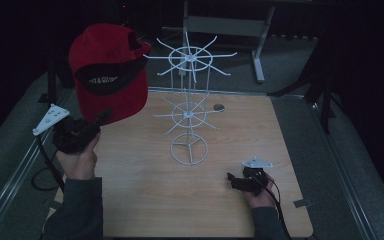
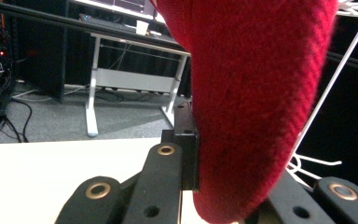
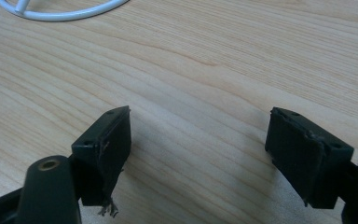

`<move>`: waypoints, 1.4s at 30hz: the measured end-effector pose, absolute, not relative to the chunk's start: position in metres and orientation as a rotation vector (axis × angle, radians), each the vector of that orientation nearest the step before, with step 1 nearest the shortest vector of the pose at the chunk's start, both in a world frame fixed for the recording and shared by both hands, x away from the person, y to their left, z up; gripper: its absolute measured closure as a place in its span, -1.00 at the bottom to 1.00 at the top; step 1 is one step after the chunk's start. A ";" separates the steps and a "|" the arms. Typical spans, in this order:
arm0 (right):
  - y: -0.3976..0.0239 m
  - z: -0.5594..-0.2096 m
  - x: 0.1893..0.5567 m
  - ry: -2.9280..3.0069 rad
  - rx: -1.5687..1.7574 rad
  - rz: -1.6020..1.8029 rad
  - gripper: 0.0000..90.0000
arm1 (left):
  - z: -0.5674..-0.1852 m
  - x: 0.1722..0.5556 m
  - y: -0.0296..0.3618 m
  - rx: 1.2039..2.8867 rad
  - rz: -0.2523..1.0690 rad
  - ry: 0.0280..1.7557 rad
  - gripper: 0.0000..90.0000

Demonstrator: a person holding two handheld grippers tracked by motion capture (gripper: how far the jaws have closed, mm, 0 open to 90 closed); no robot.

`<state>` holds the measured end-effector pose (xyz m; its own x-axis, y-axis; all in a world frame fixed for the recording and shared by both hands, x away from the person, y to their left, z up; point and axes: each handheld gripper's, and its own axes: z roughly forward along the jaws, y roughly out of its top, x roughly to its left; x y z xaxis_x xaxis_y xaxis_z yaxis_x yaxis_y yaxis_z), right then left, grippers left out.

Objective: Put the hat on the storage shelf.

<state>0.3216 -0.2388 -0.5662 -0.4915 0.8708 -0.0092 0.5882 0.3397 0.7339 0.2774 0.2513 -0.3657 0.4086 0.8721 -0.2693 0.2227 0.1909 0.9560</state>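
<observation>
Nearest to the person, the right gripper [image 1: 236,181] rests low over the pale wooden table [image 1: 145,200], its jaws spread wide with nothing between them. Further to the left, the left gripper [image 1: 101,118] is clenched on the edge of the red fabric cap with a black inner band [image 1: 110,75], held high in the air, left of the white wire rack with spoke arms [image 1: 190,107]. The grip takes little cloth, so I think the cap may slip. Its hanging crown could also catch a spoke and tip the light rack.
</observation>
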 end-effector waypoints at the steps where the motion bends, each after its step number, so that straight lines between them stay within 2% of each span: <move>1: -0.239 -0.566 0.322 2.208 1.283 0.958 -0.50 | -0.366 0.277 0.251 1.334 0.616 1.095 0.89; 42: -0.239 -0.566 0.322 2.209 1.284 0.956 -0.50 | -0.357 0.262 0.246 1.306 0.622 1.038 0.89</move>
<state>0.3215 -0.2388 -0.5661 -0.4917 0.8707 -0.0092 0.5892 0.3405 0.7328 0.2624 0.2460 -0.3574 0.4422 0.8583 -0.2605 0.1751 0.2022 0.9636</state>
